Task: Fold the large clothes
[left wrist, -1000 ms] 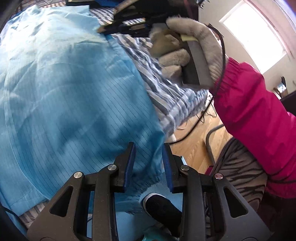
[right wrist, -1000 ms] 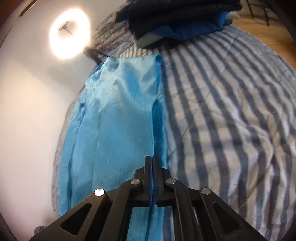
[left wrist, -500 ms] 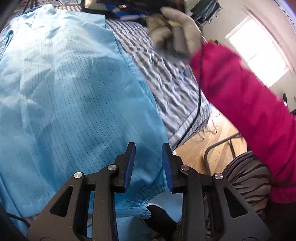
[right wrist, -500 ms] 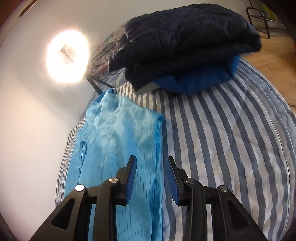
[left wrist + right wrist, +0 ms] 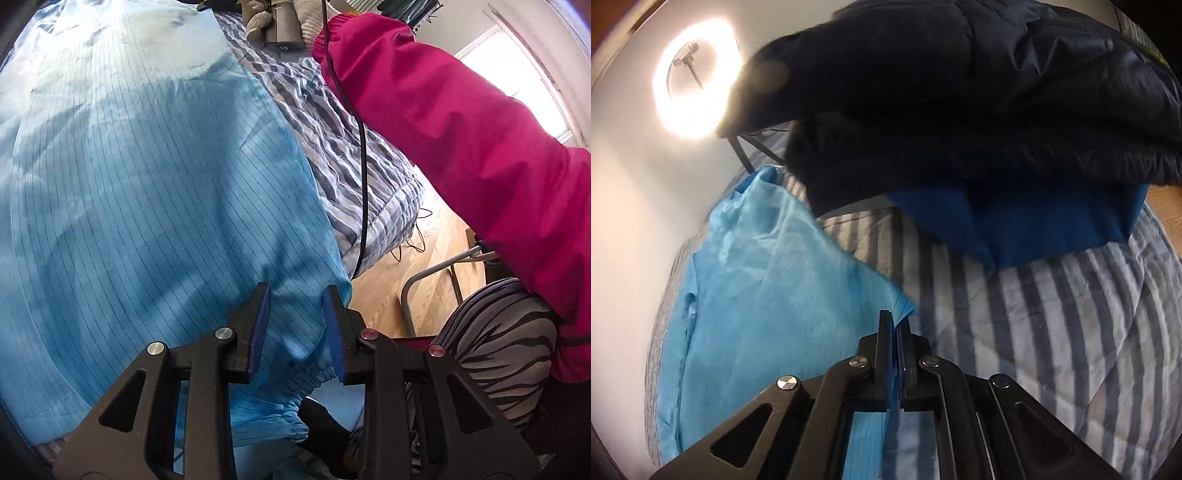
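Note:
A large light-blue pinstriped garment (image 5: 140,177) lies spread on a blue-and-white striped bed cover (image 5: 343,147). My left gripper (image 5: 297,301) is open, its jaws over the garment's near corner by the gathered cuff (image 5: 288,410) at the bed edge. In the right wrist view the same garment (image 5: 768,314) lies at the left, and my right gripper (image 5: 893,321) is shut on the garment's far corner. The right hand, in a grey glove and pink sleeve (image 5: 461,122), reaches across the bed.
A pile of dark navy padded clothes on a blue item (image 5: 979,122) sits on the bed just beyond the right gripper. A ring light (image 5: 694,77) glows on the wall. Wooden floor (image 5: 417,266), cables and a metal chair frame lie beside the bed.
The right gripper let go of the garment edge, opened, moved forward toward the far corner and has shut on it. The left gripper stayed open over the near corner.

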`<control>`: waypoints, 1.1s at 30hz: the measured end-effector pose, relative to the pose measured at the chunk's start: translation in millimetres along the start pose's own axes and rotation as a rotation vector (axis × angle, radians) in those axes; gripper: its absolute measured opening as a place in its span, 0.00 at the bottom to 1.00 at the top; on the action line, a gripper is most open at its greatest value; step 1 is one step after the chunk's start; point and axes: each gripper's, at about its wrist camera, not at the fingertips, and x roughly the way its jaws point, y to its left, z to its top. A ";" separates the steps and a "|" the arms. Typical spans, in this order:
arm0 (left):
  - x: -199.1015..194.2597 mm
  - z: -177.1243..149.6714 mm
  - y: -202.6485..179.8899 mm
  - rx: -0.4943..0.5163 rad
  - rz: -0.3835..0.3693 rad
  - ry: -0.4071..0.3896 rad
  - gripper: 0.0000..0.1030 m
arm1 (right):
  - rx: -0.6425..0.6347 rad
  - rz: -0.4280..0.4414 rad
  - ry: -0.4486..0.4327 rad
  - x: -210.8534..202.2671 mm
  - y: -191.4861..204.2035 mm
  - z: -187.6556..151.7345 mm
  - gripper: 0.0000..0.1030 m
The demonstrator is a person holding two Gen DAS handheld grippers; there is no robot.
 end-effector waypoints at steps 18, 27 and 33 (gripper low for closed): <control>-61.3 -0.9 7.9 -0.038 0.017 -0.135 0.27 | -0.065 0.116 0.111 -177.6 9.6 -156.6 0.34; -101.2 -9.2 58.5 -0.156 0.183 -0.214 0.33 | 0.055 0.220 0.307 -188.1 22.6 -295.4 0.41; -80.0 -13.1 73.4 -0.171 0.215 -0.143 0.33 | 0.010 0.200 0.336 -189.1 38.8 -319.2 0.23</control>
